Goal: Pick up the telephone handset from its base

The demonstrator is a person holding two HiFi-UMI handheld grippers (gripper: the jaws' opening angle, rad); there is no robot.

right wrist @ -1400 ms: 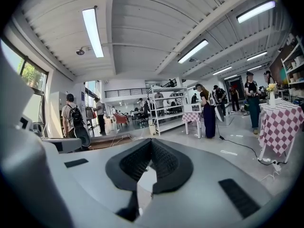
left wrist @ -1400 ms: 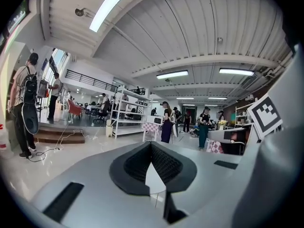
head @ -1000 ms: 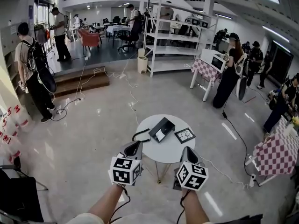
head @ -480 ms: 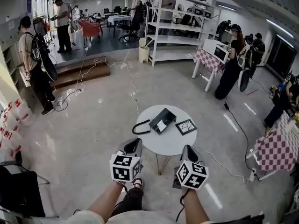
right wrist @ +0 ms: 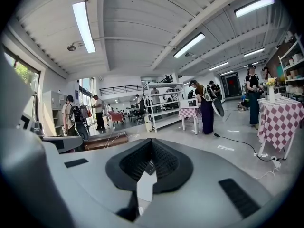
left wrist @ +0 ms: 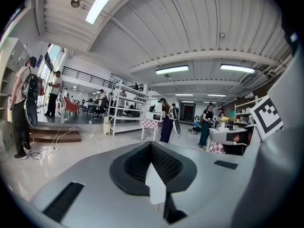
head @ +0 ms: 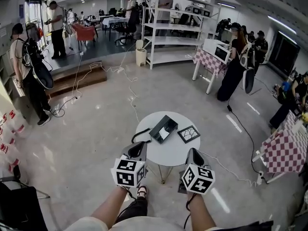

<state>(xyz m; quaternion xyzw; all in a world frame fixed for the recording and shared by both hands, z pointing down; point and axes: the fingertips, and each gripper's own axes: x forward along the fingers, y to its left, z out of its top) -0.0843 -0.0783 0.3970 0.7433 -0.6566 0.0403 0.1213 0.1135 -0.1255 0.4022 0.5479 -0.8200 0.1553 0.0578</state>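
head view: round white worktop (head: 168,150) dead ahead. black telephone (head: 162,128) sits toward its 11 o'clock. handset (head: 159,125) seemingly seated on it, too small to separate. cord (head: 139,137) loops off the 9 o'clock edge. left gripper (head: 139,149) and right gripper (head: 193,154) hover at the 6 o'clock rim, clear of the phone.
left gripper view: jaws closed tip to tip, nothing held.
right gripper view: same, jaws together, empty.
judgement: approach step. next move calls for parting one pair of jaws and reaching toward 12 o'clock.
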